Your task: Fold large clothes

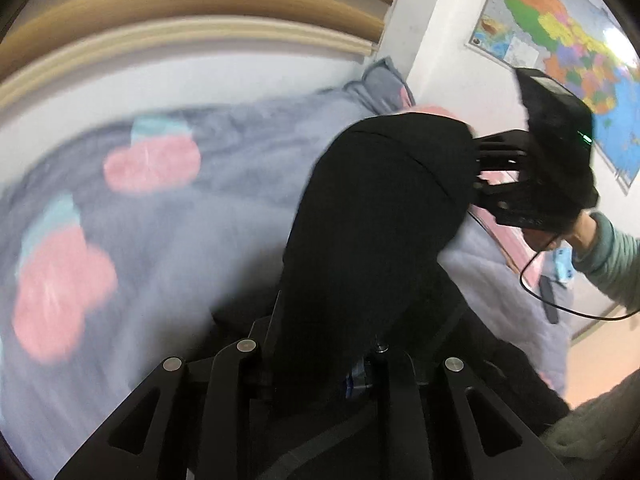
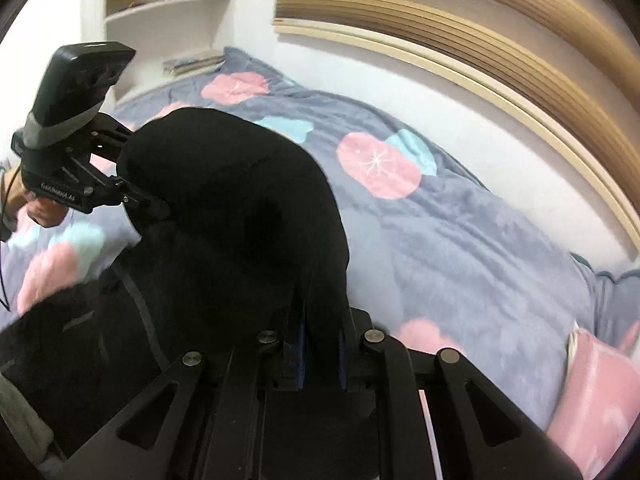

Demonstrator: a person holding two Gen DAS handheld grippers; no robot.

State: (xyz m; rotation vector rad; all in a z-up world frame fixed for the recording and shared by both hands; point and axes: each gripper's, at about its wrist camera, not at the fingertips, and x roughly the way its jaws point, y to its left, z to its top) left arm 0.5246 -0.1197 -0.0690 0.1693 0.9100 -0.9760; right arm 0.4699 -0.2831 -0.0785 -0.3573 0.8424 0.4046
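Observation:
A large black garment (image 1: 372, 220) hangs stretched between both grippers above the bed. In the left wrist view my left gripper (image 1: 320, 364) is shut on one part of it, the cloth bunched over the fingertips. The fabric arches up to my right gripper (image 1: 474, 168) at the upper right, whose tips are buried in it. From the right wrist, the black garment (image 2: 240, 208) is pinched between the blue pads of my right gripper (image 2: 322, 340). It runs over to the left gripper (image 2: 140, 172) at the upper left. The rest of the garment trails down onto the bed at lower left.
Under the garment lies a grey-blue blanket (image 2: 460, 248) with pink and teal blotches. A striped wooden headboard (image 2: 480, 40) runs behind the bed, and a pink pillow (image 2: 592, 392) lies at its right end. White shelves (image 2: 168, 12) and a wall map (image 1: 560, 36) flank the bed. A green-sleeved hand (image 1: 580, 236) holds the right gripper.

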